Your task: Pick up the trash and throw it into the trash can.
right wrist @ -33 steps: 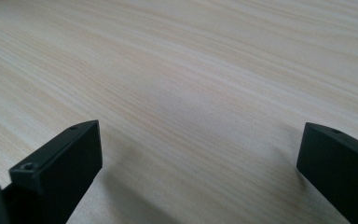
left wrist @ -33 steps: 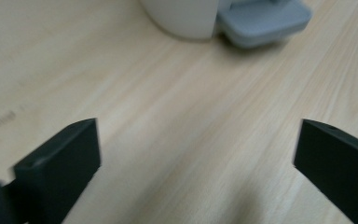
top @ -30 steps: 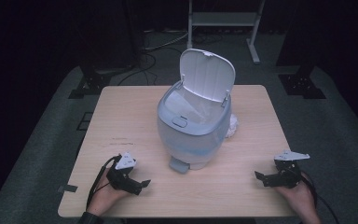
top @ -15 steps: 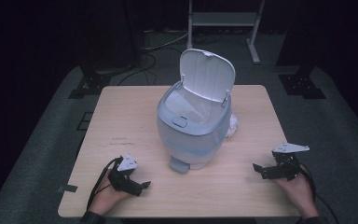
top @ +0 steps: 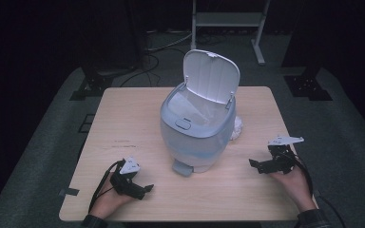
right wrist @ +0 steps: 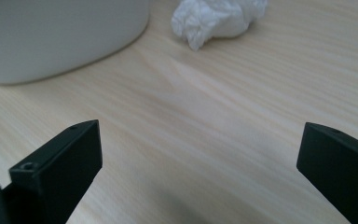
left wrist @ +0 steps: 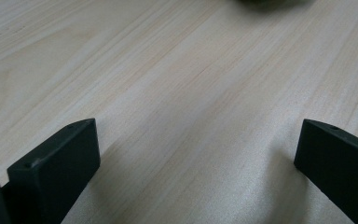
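We read approach step: right tool (top: 258, 165), jaws spread, empty, near bench (top: 123, 123) right edge, facing tissue wad (right wrist: 219, 17) beside bin (top: 197, 130), lid up. Next: advance, straddle wad, pinch. Left tool (top: 142, 190) spread, idle at front edge. Since earlier frame, right tool crept inward and forward; left unmoved.

No readable text anywhere. Small raised plate on the front of the pale bin (top: 197, 135), centre of the frame, too small and blurred to make out any lettering. Faint dark marks on the wooden table (top: 123, 141), left of centre, not legible as letters or numbers. Nothing printed on the open lid (top: 211, 76) or on the black jaws in either gripper view.
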A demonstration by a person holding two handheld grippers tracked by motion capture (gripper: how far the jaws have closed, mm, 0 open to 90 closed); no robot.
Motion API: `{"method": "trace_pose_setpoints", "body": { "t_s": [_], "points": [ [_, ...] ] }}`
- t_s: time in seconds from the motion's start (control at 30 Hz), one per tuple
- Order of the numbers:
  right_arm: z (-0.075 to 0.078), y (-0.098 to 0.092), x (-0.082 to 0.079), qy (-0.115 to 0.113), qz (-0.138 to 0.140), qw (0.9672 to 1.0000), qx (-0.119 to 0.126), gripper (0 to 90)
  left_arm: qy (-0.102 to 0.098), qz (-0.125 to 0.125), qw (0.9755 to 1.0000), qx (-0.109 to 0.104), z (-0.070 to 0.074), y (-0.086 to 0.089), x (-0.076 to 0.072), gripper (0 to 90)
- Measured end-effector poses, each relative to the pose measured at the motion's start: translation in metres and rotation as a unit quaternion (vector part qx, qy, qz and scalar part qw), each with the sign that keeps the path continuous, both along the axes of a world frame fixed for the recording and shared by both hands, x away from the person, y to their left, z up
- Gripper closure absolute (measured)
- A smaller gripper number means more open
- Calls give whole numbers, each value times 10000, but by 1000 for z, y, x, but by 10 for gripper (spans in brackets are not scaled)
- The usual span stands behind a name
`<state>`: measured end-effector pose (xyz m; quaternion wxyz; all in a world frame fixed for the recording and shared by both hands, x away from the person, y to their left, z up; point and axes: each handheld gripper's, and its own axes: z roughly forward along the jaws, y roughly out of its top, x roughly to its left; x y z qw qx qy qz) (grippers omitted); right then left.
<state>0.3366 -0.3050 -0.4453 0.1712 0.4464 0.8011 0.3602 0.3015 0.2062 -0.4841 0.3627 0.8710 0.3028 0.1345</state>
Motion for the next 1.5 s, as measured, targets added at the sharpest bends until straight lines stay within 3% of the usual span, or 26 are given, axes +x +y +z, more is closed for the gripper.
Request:
{"method": "trace_pose_setpoints", "body": {
  "t_s": [0.43, 1.0, 1.4, 1.5],
  "points": [
    [7, 16, 21, -18, 45, 10000, 31, 0, 4, -6, 10000, 14, 0, 0, 0, 0],
    [23, 32, 60, -253, -55, 9993, 258, 0, 6, -3, 10000, 14, 0, 0, 0, 0],
    [17, 42, 85, -273, -78, 9993, 229, 0, 6, 2, 10000, 12, 0, 0, -1, 0],
    [15, 44, 92, -348, -71, 9989, 313, 55, 1, 5, 10000, 6, 0, 0, -1, 0]
  ]
}}
